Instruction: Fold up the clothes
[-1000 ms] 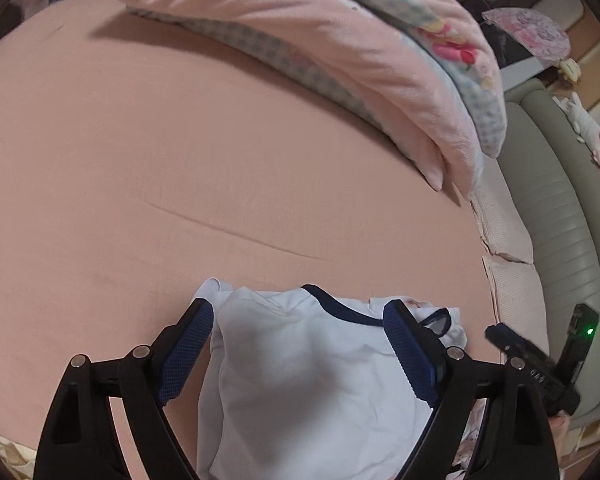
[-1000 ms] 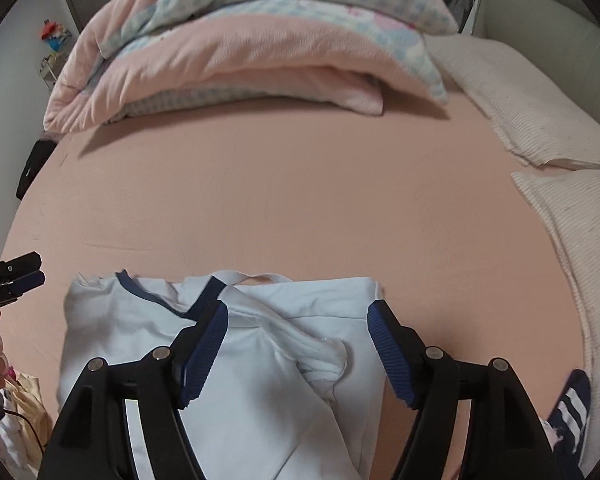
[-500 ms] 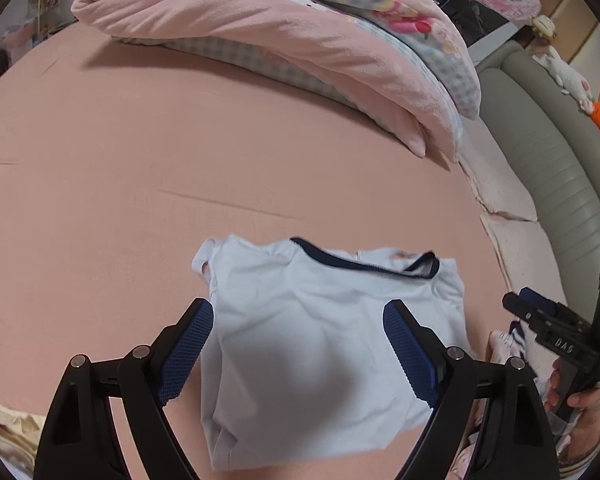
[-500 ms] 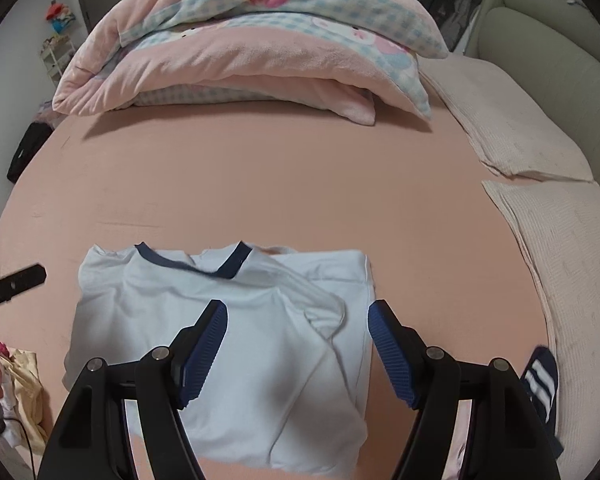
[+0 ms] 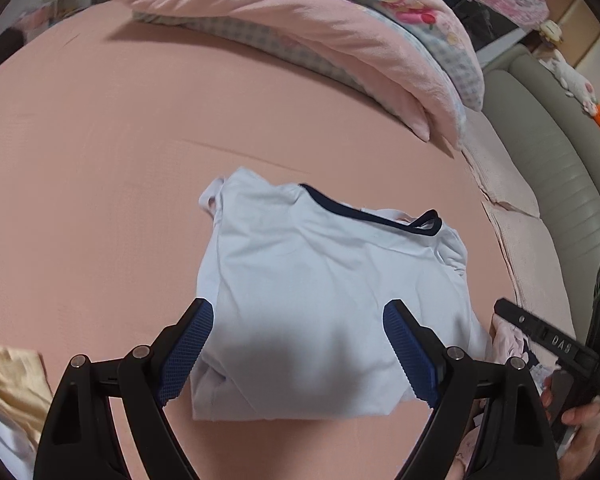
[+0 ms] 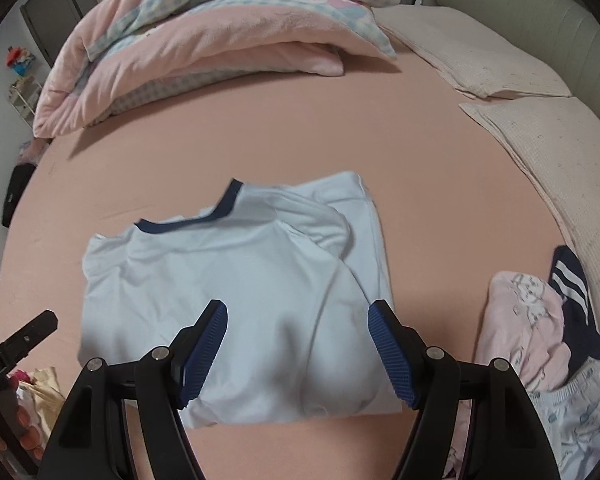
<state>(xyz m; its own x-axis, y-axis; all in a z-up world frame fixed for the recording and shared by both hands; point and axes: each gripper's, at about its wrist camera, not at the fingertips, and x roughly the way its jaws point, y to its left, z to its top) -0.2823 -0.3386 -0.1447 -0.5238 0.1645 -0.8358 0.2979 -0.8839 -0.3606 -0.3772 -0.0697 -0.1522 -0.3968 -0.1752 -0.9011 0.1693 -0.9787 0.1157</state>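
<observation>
On the bed, a folded white shirt with a navy collar is lying flat. Both claws — left and right — are hovering wide open above it, gripping nothing. Lettering on the right claw's arm is reading roughly "DAB" — blurred. Clothes at the frame edge are getting cut off.

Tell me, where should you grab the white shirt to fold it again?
Probably the white shirt by its near bottom edge, coming from above with each open gripper at a corner. It lies flat on the pink sheet, navy collar at the far end, so the near hem is free to lift.
</observation>
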